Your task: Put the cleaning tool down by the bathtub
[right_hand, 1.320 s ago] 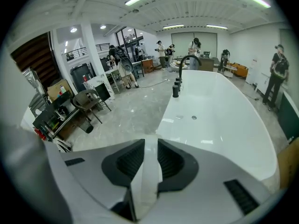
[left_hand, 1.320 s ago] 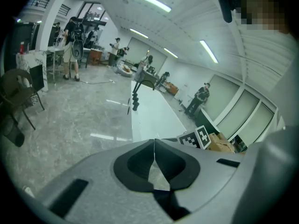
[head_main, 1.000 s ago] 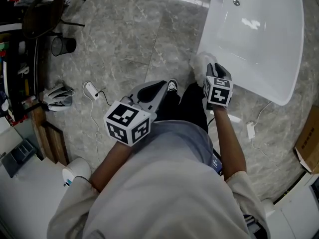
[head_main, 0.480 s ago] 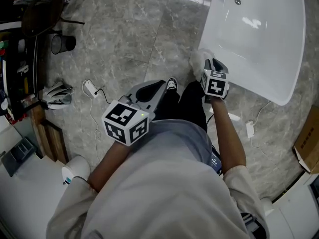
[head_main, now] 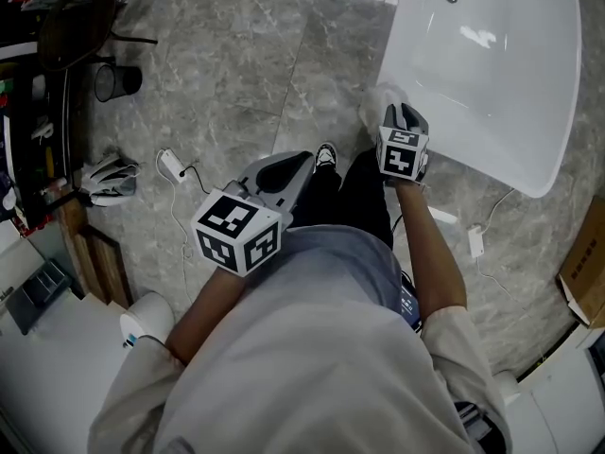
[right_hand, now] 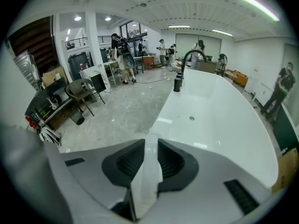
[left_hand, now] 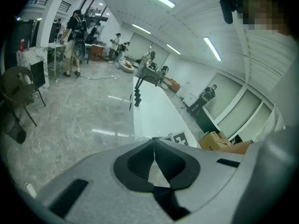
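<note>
The cleaning tool's white handle (right_hand: 147, 174) is clamped upright between the dark pads of my right gripper (right_hand: 149, 146). In the head view its pale fluffy end (head_main: 380, 105) pokes out past my right gripper (head_main: 405, 119), just off the near rim of the white bathtub (head_main: 492, 74) and low over the floor. The tub (right_hand: 219, 125) fills the right gripper view ahead, with a black faucet (right_hand: 187, 62) at its far end. My left gripper (head_main: 284, 171) is held over the person's legs, its jaws (left_hand: 153, 144) shut tip to tip with nothing in them.
A black wire bin (head_main: 117, 83) and a chair (head_main: 80, 22) stand at the upper left. White plugs with cables lie on the marble floor (head_main: 173, 168) (head_main: 475, 245). A cardboard box (head_main: 581, 258) is at the right edge. People stand far off in the room.
My right gripper, with the tool in it, has shifted up the picture toward the tub's rim and sunk lower. The left gripper has stayed put.
</note>
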Demonstrator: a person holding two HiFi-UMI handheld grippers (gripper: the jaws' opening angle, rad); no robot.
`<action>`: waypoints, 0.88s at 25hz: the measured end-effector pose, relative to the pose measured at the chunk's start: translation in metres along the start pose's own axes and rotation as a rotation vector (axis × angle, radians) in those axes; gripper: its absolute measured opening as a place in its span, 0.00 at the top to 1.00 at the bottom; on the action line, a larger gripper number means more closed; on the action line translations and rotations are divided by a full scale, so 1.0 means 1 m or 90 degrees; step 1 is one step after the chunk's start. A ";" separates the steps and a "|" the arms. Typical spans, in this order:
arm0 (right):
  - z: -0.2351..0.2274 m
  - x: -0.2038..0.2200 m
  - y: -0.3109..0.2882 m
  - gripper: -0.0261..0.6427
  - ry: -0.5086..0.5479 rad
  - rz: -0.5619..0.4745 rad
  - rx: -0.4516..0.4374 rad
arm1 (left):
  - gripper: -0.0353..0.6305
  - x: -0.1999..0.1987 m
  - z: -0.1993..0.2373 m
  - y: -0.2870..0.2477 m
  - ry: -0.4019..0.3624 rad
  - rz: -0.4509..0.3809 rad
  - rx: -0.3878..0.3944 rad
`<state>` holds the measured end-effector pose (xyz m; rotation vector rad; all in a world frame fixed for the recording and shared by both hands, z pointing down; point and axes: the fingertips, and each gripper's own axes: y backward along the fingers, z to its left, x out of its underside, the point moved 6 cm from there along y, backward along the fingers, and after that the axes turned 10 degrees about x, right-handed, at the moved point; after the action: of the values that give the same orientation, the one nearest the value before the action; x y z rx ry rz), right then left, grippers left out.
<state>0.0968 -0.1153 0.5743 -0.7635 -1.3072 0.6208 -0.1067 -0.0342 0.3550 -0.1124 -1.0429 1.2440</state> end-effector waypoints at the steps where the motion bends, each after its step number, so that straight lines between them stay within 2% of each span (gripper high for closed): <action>1: 0.001 0.001 -0.002 0.84 0.004 -0.003 0.001 | 0.93 0.000 0.001 -0.001 0.001 0.001 0.000; 22: 0.012 0.014 -0.012 0.84 0.018 0.032 0.006 | 0.93 0.006 0.008 0.008 0.010 0.007 -0.007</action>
<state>0.0869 -0.1107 0.5934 -0.7961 -1.2615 0.6531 -0.1182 -0.0295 0.3580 -0.1372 -1.0365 1.2451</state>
